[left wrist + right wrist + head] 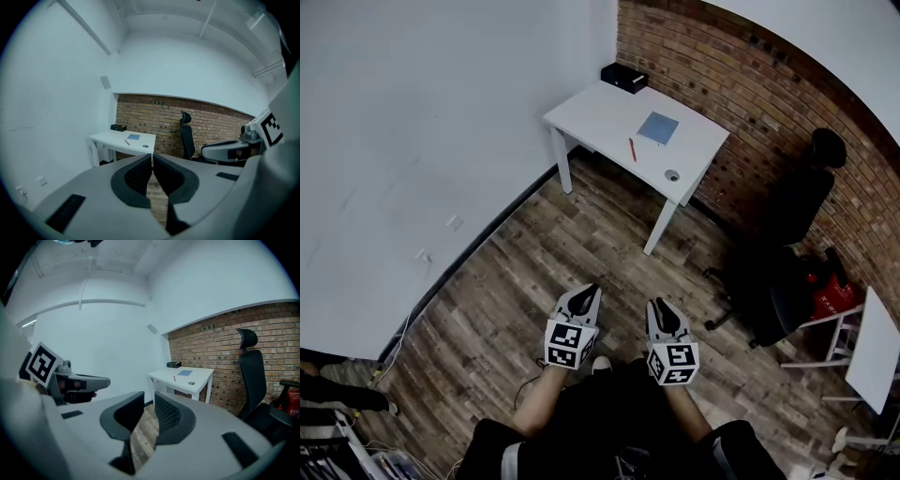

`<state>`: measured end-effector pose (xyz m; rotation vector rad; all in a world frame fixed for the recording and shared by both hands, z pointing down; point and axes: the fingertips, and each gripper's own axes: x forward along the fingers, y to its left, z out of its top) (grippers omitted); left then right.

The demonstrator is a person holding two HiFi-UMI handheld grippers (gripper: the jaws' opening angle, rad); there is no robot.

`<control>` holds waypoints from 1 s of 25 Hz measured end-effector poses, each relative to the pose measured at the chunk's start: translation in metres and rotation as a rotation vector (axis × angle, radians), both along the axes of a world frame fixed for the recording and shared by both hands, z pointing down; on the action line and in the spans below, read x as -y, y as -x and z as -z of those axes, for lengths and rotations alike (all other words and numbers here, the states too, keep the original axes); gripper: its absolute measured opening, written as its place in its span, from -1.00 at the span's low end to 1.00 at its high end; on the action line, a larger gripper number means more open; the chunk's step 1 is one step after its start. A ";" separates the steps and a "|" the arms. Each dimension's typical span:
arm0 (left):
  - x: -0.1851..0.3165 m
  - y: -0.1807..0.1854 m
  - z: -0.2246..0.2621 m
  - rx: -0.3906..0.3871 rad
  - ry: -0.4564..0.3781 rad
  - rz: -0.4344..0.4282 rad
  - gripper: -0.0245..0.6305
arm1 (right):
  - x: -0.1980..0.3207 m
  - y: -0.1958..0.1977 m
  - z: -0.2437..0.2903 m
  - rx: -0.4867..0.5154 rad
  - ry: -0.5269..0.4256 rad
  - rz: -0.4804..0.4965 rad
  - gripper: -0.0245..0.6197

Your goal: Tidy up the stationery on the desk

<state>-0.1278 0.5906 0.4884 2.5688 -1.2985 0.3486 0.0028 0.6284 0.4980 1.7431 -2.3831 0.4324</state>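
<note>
Plainly, the desk (598, 114) stands well ahead of the left gripper (586, 292), clenched empty, and right gripper (661, 307), slightly parted, empty; its red pen (632, 149) lies lengthwise towards them

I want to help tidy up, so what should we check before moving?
1. Left gripper empty: ok, jaws together, nothing between them.
2. Right gripper empty: ok, jaws slightly apart.
3. Desk within reach: not ok, it stands far across the floor.
4. Red pen, blue notebook and black box on desk: ok.
5. What the small round thing is: cannot tell.
</note>
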 end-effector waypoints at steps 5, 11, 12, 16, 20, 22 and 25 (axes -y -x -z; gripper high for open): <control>0.013 0.005 -0.005 0.008 0.007 -0.004 -0.85 | 0.012 0.005 -0.005 0.011 0.011 -0.006 -0.74; 0.031 0.010 -0.014 0.002 0.017 0.003 -0.85 | 0.033 0.010 -0.015 0.017 0.019 -0.002 -0.74; 0.036 0.011 -0.014 0.003 0.014 0.007 -0.85 | 0.039 0.010 -0.017 0.018 0.018 0.000 -0.74; 0.061 0.013 -0.021 0.006 0.025 0.022 -0.85 | 0.070 0.011 -0.019 0.027 0.017 0.008 -0.74; 0.093 0.014 -0.022 0.015 0.022 0.023 -0.85 | 0.106 0.013 -0.018 0.034 0.010 0.012 -0.74; 0.114 0.015 -0.020 0.014 0.010 0.030 -0.85 | 0.127 0.012 -0.017 0.033 0.006 0.015 -0.74; 0.146 0.012 -0.019 0.011 0.017 0.032 -0.85 | 0.159 0.009 -0.018 0.036 0.008 0.016 -0.74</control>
